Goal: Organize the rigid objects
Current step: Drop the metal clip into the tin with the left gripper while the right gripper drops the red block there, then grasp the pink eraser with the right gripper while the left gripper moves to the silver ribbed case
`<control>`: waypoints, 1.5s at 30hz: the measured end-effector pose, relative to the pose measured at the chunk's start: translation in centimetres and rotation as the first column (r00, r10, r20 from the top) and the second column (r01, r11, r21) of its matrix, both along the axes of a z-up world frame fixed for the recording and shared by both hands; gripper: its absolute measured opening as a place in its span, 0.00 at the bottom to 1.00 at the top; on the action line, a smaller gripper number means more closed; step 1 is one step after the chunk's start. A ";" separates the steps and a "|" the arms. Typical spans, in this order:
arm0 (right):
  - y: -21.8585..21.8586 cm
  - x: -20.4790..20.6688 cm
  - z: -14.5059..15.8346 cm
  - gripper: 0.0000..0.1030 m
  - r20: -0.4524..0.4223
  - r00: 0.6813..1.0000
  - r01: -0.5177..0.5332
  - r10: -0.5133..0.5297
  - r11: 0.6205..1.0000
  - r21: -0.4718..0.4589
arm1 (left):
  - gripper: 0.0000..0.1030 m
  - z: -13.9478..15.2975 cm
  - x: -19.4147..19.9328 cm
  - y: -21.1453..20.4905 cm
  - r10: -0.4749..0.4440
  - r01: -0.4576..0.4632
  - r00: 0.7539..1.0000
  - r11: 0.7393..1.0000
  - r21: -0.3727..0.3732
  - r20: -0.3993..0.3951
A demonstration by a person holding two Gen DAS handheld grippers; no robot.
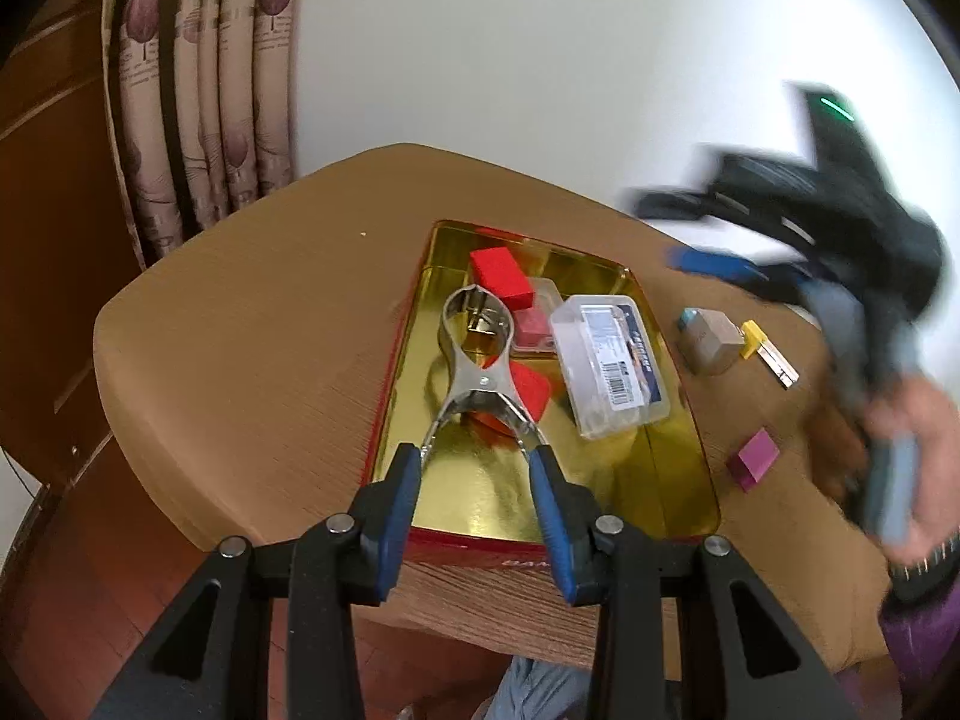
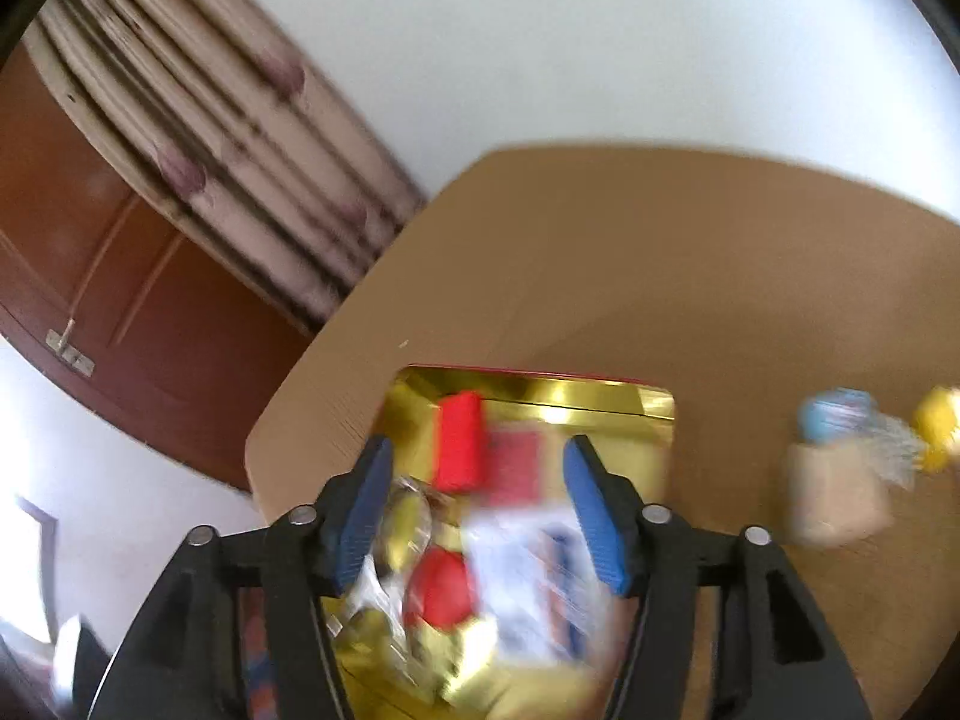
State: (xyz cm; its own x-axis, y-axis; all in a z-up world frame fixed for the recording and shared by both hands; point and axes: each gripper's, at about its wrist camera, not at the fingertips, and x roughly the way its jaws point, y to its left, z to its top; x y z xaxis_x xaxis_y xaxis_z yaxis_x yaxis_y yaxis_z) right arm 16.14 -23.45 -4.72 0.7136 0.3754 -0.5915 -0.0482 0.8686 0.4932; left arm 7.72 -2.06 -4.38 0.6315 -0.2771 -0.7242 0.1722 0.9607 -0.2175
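Fingers (image 1: 549,474) of left gripper (image 1: 474,468) clamped on metal tongs (image 1: 480,354).

Evenly lit, bright on white wall (image 1: 540,60). Sharp in left view, glare on gold tray (image 1: 480,498); right gripper (image 1: 708,261) smeared. Heavily motion-blurred in right view. Dark fisheye corners.

A tan wooden table (image 1: 240,330) stands before a plain white wall (image 1: 510,48), with a patterned pleated curtain (image 1: 198,90) and a reddish-brown wooden door (image 1: 54,192) at far left.
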 end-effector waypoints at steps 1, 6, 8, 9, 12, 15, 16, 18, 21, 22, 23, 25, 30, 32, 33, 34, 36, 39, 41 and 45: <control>-1.6 -2.5 -0.6 0.75 0.016 0.999 0.047 -0.047 0.998 -0.045 | 0.37 0.0 -0.1 -0.2 -0.008 0.008 1.000 1.000 0.003 0.010; -8.5 -12.4 -6.8 0.81 -0.011 0.942 0.308 -0.337 0.874 -0.375 | 0.37 0.2 -0.7 -1.6 -0.048 0.046 0.998 0.998 0.049 0.041; -10.9 -15.0 -9.7 0.81 -0.067 0.911 0.352 -0.407 0.852 -0.388 | 0.37 0.3 -1.0 -2.1 -0.064 0.061 0.997 0.997 0.050 0.052; -12.2 -16.4 -11.2 0.81 -0.103 0.890 0.381 -0.443 0.850 -0.364 | 0.37 0.4 -1.3 -2.3 -0.068 0.065 0.996 0.996 0.053 0.054; -12.8 -17.9 -10.8 0.81 -0.096 0.889 0.404 -0.448 0.865 -0.298 | 0.37 0.1 -1.4 -3.1 -0.084 0.081 0.996 0.994 0.080 0.038; -10.5 -16.6 -8.9 0.99 -0.039 0.943 0.313 -0.329 0.923 -0.223 | 0.37 -0.1 -1.7 -4.0 -0.110 0.105 0.993 0.988 0.118 0.038; -9.3 -15.5 -8.7 1.00 -0.038 0.964 0.249 -0.264 0.944 -0.217 | 0.37 -0.2 -1.8 -4.1 -0.113 0.107 0.993 0.986 0.130 0.041; -7.0 -13.4 -8.7 1.00 -0.051 0.982 0.165 -0.183 0.953 -0.254 | 0.37 -0.2 -2.0 -4.4 -0.118 0.109 0.992 0.982 0.157 0.054; -4.5 -10.8 -8.8 1.00 -0.065 0.995 0.053 -0.075 0.956 -0.287 | 0.37 -0.3 -2.0 -4.3 -0.128 0.119 0.991 0.981 0.153 0.051; -4.4 -10.9 -9.2 1.00 -0.073 0.996 0.027 -0.052 0.952 -0.306 | 0.37 -0.4 -1.9 -4.2 -0.126 0.119 0.991 0.982 0.145 0.040; -3.7 -10.3 -9.3 1.00 -0.081 0.996 0.000 -0.030 0.940 -0.340 | 0.37 -0.5 -1.6 -4.1 -0.125 0.120 0.992 0.983 0.138 0.029; -2.9 -9.3 -9.3 1.00 -0.094 0.995 -0.026 -0.014 0.914 -0.406 | 0.37 -0.9 -1.2 -4.0 -0.123 0.122 0.992 0.985 0.118 0.000; -3.3 -7.1 -10.9 0.93 -0.147 0.989 -0.093 0.037 0.913 -0.396 | 0.37 -1.4 -0.7 -3.9 -0.119 0.121 0.993 0.987 0.110 -0.026; -3.0 -6.8 -10.7 0.70 -0.134 0.990 -0.094 0.042 0.905 -0.414 | 0.37 -1.4 -0.7 -4.1 -0.122 0.123 0.992 0.984 0.129 -0.019; -3.0 -7.1 -10.5 0.59 -0.127 0.991 -0.096 0.045 0.899 -0.428 | 0.37 -1.4 -0.8 -4.3 -0.125 0.126 0.992 0.983 0.137 -0.013; -3.1 -7.5 -10.3 0.55 -0.126 0.991 -0.096 0.045 0.895 -0.436 | 0.37 -1.3 -1.0 -4.5 -0.137 0.136 0.991 0.980 0.143 0.000; -3.6 -8.3 -10.3 0.55 -0.116 0.993 -0.078 0.029 0.893 -0.444 | 0.37 -1.1 -1.5 -5.3 -0.166 0.160 0.986 0.974 0.160 0.028; -6.0 -10.6 -10.5 0.55 -0.099 0.994 -0.010 -0.039 0.891 -0.455 | 0.37 -1.0 -2.6 -6.8 -0.231 0.214 0.971 0.955 0.205 0.062; -8.5 -12.4 -10.8 0.55 -0.086 0.990 0.060 -0.113 0.881 -0.469 | 0.37 -0.9 -3.5 -8.0 -0.293 0.274 0.954 0.939 0.210 0.065; -14.5 -15.9 -12.0 0.55 -0.089 0.958 0.193 -0.273 0.843 -0.502 | 0.37 -0.4 -5.6 -11.7 -0.443 0.429 0.896 0.879 0.207 0.022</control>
